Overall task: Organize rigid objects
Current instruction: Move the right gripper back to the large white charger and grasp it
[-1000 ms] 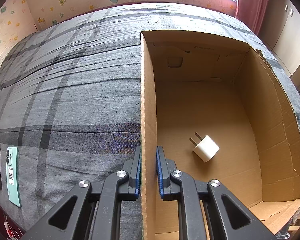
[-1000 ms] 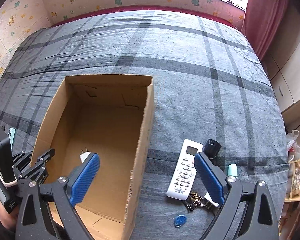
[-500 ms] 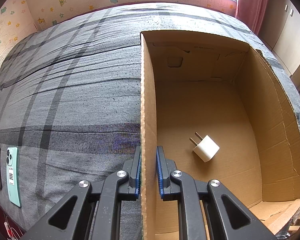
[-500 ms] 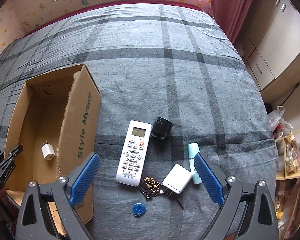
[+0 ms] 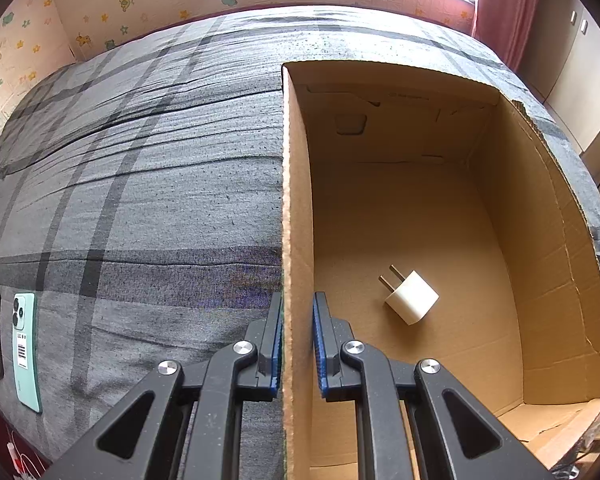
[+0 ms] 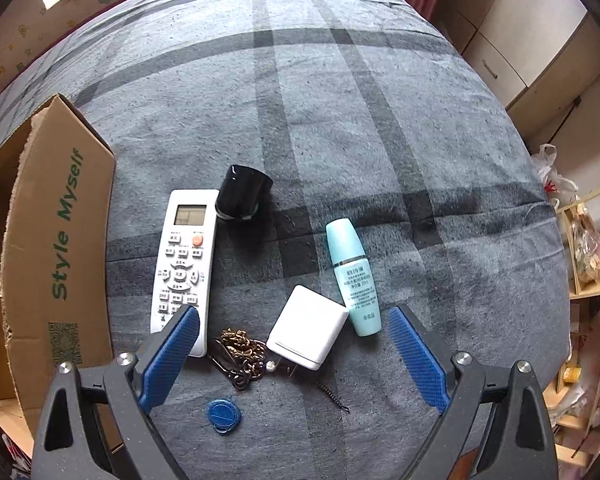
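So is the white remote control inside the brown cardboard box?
No, the white remote control lies on the grey checked bedcover, beside the brown cardboard box.

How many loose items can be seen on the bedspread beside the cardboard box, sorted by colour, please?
White: 2, remote control, charger block
Black: 1, jar
Light blue: 1, bottle
Blue: 1, key fob
Brass: 1, ornament chain
Total: 6
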{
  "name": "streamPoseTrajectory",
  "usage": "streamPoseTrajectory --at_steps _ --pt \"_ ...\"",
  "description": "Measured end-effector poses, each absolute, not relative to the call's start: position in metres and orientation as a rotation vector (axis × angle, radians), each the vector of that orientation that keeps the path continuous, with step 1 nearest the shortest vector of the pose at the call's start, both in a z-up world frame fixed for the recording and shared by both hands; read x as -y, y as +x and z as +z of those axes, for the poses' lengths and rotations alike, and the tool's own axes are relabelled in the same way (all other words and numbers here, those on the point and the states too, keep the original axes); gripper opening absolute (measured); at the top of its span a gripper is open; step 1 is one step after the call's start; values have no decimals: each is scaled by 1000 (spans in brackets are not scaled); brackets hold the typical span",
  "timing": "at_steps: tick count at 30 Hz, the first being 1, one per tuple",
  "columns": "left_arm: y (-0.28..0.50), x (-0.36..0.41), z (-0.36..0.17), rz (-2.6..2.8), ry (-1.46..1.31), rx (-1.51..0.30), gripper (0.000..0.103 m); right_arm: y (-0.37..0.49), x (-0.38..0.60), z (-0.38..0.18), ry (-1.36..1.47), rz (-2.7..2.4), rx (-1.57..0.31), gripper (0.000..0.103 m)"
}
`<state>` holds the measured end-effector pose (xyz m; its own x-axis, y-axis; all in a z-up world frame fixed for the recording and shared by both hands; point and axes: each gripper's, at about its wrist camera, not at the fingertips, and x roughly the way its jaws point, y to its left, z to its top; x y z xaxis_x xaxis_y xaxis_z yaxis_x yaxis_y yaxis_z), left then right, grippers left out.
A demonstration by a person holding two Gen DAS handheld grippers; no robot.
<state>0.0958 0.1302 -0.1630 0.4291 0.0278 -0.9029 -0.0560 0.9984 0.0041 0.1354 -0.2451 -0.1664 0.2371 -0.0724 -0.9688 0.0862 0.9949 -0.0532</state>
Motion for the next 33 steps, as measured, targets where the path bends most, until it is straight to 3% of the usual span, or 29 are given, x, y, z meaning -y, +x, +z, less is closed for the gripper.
streamPoseTrajectory --at_steps 17,23,31,33 --pt "95 -130 -162 54 -30 -1127 14 135 257 -209 89 -151 -1408 93" --pt "96 -130 -163 54 -28 -1127 14 151 255 -219 92 -149 -1432 82" --pt "96 -130 -163 53 -31 -1128 14 159 264 -235 114 -156 -1460 51" --pt "96 -130 -163 53 -30 -1128 14 160 267 -236 124 -151 -1457 50"
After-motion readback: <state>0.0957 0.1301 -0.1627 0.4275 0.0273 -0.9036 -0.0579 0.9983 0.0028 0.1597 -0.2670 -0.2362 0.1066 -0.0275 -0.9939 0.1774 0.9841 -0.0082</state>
